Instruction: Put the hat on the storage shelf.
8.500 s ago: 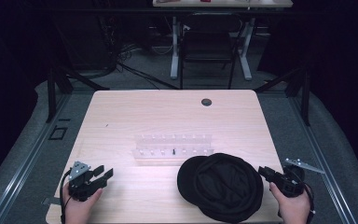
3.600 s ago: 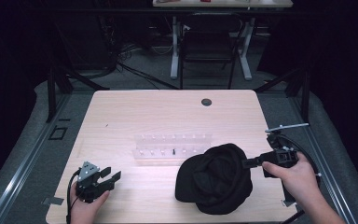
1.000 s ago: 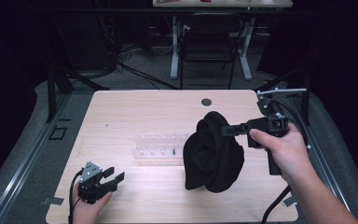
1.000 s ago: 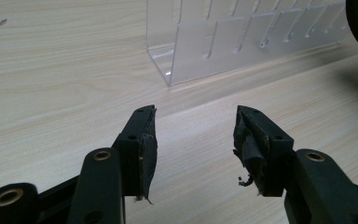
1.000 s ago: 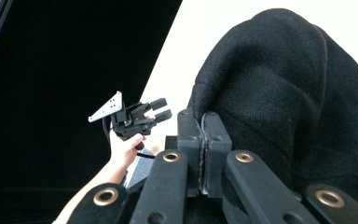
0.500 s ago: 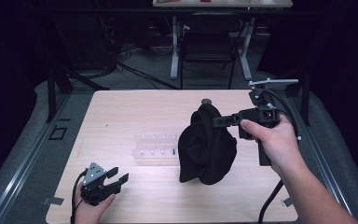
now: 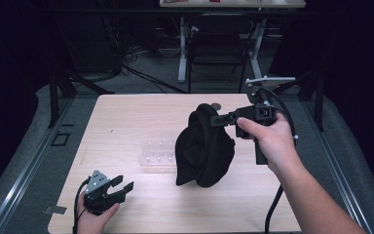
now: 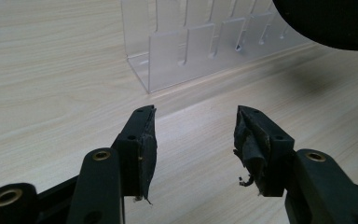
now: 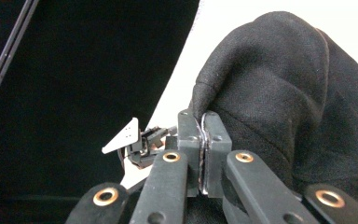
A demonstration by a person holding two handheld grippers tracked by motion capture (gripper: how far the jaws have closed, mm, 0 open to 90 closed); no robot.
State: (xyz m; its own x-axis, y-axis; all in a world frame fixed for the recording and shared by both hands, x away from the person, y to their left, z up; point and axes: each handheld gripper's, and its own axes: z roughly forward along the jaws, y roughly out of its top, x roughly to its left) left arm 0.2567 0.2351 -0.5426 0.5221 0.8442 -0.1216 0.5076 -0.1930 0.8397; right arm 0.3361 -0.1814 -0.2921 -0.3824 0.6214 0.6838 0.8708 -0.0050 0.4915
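Nearest the person, the left claw point(image 7: 118, 187) rests low at the near-left corner of the wooden surface point(image 7: 126, 117), its two jaws spread wide with nothing between them. Just beyond it one clear plastic rack point(image 8: 205, 46) with upright dividers stands on the surface. Farther off, one black cloth hat point(image 7: 203, 148) hangs in the air above the surface, its lower edge just past the rack. The right claw point(image 9: 203, 154), lifted at the far right, has its jaws pressed tight on the hat's edge. One small dark round disc point(image 7: 216, 105) sits near the far edge.
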